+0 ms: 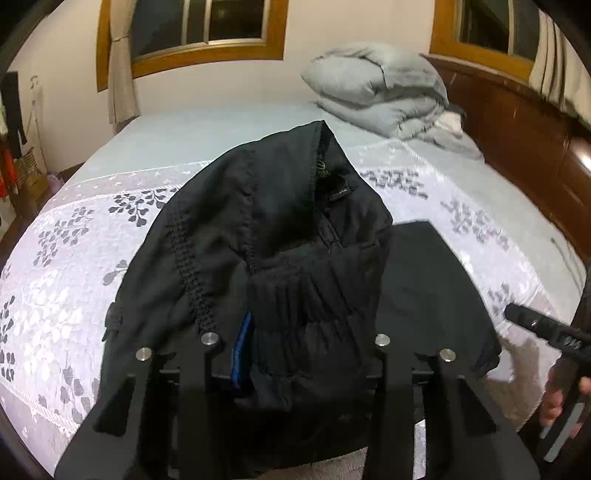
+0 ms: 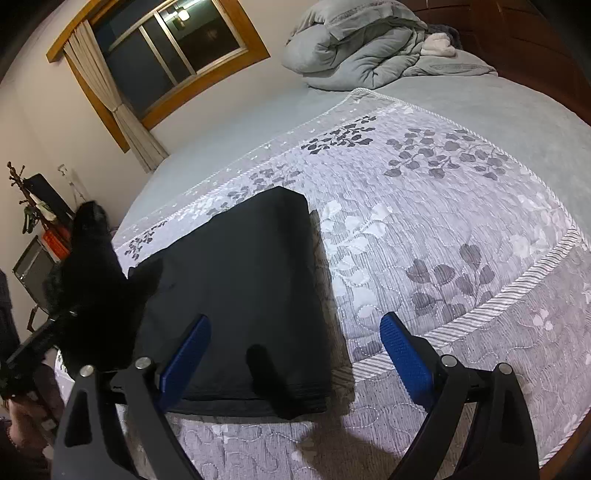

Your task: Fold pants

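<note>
The black pants [image 2: 240,295] lie partly folded into a flat rectangle on the patterned bed quilt [image 2: 443,221]. Their waist end [image 1: 280,229] is bunched and lifted off the bed, with the elastic waistband between the fingers of my left gripper [image 1: 303,350], which is shut on it. One blue pad [image 1: 242,350] shows against the fabric; the other is hidden under the cloth. In the right wrist view that lifted part [image 2: 92,288] hangs at the left. My right gripper [image 2: 295,354] hovers open over the folded rectangle's near edge, with nothing between its blue pads [image 2: 402,354].
A rolled grey duvet [image 1: 380,88] sits at the head of the bed by the dark wooden headboard [image 1: 517,122]. Windows with wooden frames [image 1: 199,29] are on the far wall. A person's hand [image 1: 554,398] holds the right gripper's handle. Clutter [image 2: 40,236] stands beside the bed.
</note>
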The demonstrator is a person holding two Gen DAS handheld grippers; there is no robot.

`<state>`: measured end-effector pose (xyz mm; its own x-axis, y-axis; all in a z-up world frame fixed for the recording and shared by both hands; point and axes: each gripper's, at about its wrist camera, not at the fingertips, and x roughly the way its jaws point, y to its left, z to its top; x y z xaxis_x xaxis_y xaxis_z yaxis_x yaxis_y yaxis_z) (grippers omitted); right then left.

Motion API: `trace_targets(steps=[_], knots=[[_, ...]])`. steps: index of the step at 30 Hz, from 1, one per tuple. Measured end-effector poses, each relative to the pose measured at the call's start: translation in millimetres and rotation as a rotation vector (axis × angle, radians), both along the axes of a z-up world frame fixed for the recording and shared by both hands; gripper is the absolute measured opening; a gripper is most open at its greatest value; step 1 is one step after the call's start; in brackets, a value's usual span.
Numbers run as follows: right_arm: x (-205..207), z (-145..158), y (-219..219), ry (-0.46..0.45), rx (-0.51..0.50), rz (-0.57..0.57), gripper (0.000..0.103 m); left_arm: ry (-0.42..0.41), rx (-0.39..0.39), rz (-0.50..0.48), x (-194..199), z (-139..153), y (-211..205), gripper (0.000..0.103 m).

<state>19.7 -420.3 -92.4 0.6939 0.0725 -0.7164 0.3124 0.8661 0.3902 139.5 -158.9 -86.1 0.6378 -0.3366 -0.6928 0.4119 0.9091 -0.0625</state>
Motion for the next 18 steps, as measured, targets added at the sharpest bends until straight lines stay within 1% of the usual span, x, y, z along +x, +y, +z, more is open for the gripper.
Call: trace_targets(steps=[3, 4, 5, 6, 8, 9, 12, 13, 14, 16, 18], knots=[[-0.2, -0.5, 0.2, -0.001, 0.000, 0.001, 0.094, 0.002, 0.052, -0.015, -2.1, -7.6, -13.5, 0.046], [0.3, -1.2, 0.4, 0.000, 0.003, 0.001, 0.094, 0.005, 0.064, -0.022, -3.2, -8.3, -17.1, 0.051], [0.2, -1.7, 0.4, 0.001, 0.007, 0.002, 0.094, 0.015, 0.059, -0.038, -4.4, -7.5, -20.7, 0.066], [0.5, -2.2, 0.4, 0.002, 0.008, 0.002, 0.094, 0.030, 0.025, -0.062, -7.5, -5.1, -23.1, 0.075], [0.7, -2.1, 1.3, 0.003, 0.006, 0.006, 0.094, 0.023, -0.023, -0.090, -16.3, 1.2, -29.1, 0.076], [0.2, -1.2, 1.9, 0.001, 0.006, 0.008, 0.094, 0.011, -0.025, -0.105, -20.8, 5.5, -32.7, 0.080], [-0.8, 2.0, 3.7, -0.011, 0.005, 0.015, 0.094, -0.006, -0.024, -0.117, -29.0, 14.6, -32.6, 0.082], [-0.7, 3.7, 4.6, -0.017, 0.005, 0.020, 0.094, -0.010, -0.031, -0.107, -30.7, 17.0, -28.1, 0.083], [-1.3, 5.2, 5.2, -0.021, 0.006, 0.023, 0.094, -0.010, -0.035, -0.094, -31.7, 19.1, -22.3, 0.087], [-1.0, 8.1, 6.6, -0.031, 0.013, 0.030, 0.094, -0.022, -0.035, -0.050, -34.0, 23.7, -3.9, 0.088], [0.1, 11.7, 9.5, -0.039, 0.023, 0.045, 0.094, -0.058, -0.011, 0.011, -35.6, 27.2, 18.5, 0.090]])
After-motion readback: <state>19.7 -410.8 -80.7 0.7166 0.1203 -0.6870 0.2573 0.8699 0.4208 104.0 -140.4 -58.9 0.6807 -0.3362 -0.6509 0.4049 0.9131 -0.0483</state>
